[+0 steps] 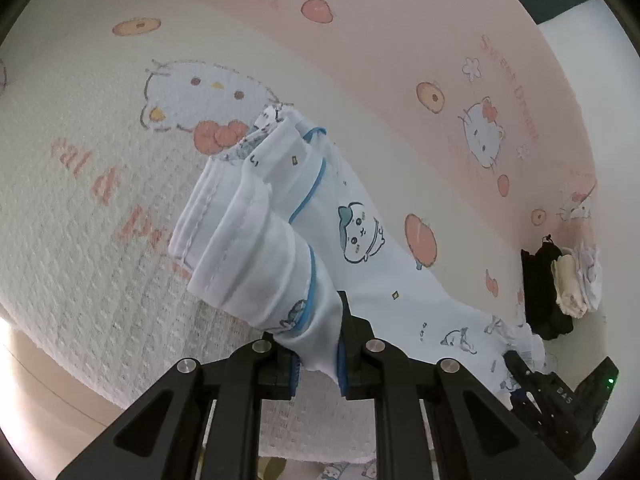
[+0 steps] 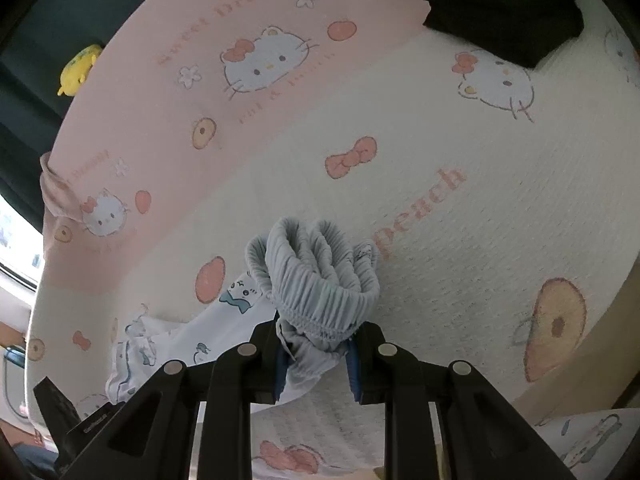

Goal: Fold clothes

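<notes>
At bottom centre of the left wrist view, the left gripper [image 1: 318, 364] is clamped on the hem end of the white printed pants [image 1: 360, 240]. In the right wrist view's lower centre, the right gripper [image 2: 316, 364] pinches their bunched elastic waistband [image 2: 320, 276] above the patterned bedsheet [image 2: 460, 220].
</notes>
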{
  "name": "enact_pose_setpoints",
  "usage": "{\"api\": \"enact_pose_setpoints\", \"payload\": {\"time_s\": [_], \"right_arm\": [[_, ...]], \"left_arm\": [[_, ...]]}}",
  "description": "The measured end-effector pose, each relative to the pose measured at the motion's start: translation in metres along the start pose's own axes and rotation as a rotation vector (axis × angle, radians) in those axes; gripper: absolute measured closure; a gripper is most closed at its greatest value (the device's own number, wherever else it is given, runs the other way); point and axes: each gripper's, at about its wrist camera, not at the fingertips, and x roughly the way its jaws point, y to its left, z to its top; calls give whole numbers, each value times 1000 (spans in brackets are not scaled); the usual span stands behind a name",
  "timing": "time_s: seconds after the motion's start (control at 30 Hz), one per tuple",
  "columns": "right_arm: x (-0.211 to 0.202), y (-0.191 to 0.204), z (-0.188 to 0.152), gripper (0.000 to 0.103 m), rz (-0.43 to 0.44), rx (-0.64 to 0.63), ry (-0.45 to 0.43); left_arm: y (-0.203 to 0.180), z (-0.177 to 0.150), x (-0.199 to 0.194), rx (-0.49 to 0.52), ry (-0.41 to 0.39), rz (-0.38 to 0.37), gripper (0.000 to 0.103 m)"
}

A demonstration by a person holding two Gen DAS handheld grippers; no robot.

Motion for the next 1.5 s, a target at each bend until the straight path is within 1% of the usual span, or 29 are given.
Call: {"api": "enact_pose_setpoints", "payload": {"time_s": [0.07,0.1,0.17,0.23,0.27,0.3,0.33,0.37,0.4,0.47,0.53,0.63,0.77,0.83,0.9,1.0,1.1,1.23,1.4,1.5], "right_arm": [[4,-2,2,81,2,17,10],[5,-3,3,81,4,27,16],[9,-5,4,80,4,47,37],[12,-6,6,78,17,69,53],[12,-7,7,78,27,76,57],[13,-7,8,78,37,82,60],[12,-7,9,78,46,85,63],[12,-8,11,78,54,88,67],[12,-7,11,78,62,89,70],[10,-5,12,78,69,78,70],[3,-4,10,78,78,75,66],[-2,-2,10,78,96,77,57],[-10,1,10,78,112,73,55],[-12,2,11,78,127,82,61],[-15,0,11,78,140,90,68],[-19,-1,12,78,158,101,72],[-20,2,14,78,157,95,79],[-19,3,17,78,158,105,102],[-16,-2,20,78,174,136,128],[-15,-3,20,78,172,133,139]], "left_arm": [[4,1,7,-41,34,-23,91],[9,2,11,-76,66,-36,90],[17,4,15,-147,99,-75,89],[22,4,13,-201,120,-118,83],[24,4,12,-228,130,-140,71],[26,4,11,-252,137,-163,53],[24,4,8,-262,134,-184,43],[23,2,5,-266,126,-190,28],[20,1,1,-265,117,-185,26],[12,-3,-3,-233,119,-150,26],[3,-8,-6,-173,137,-80,26],[-12,-15,-11,-64,137,21,26],[-34,-26,-28,78,79,105,26],[-48,-31,-37,175,36,152,26],[-58,-38,-42,280,10,201,26],[-68,-52,-46,420,-25,253,26],[-87,-64,-37,602,-58,310,26],[-109,-87,-21,857,-116,407,26],[-117,-109,-3,1085,-142,467,26],[-122,-123,9,1220,-157,503,26]]}}
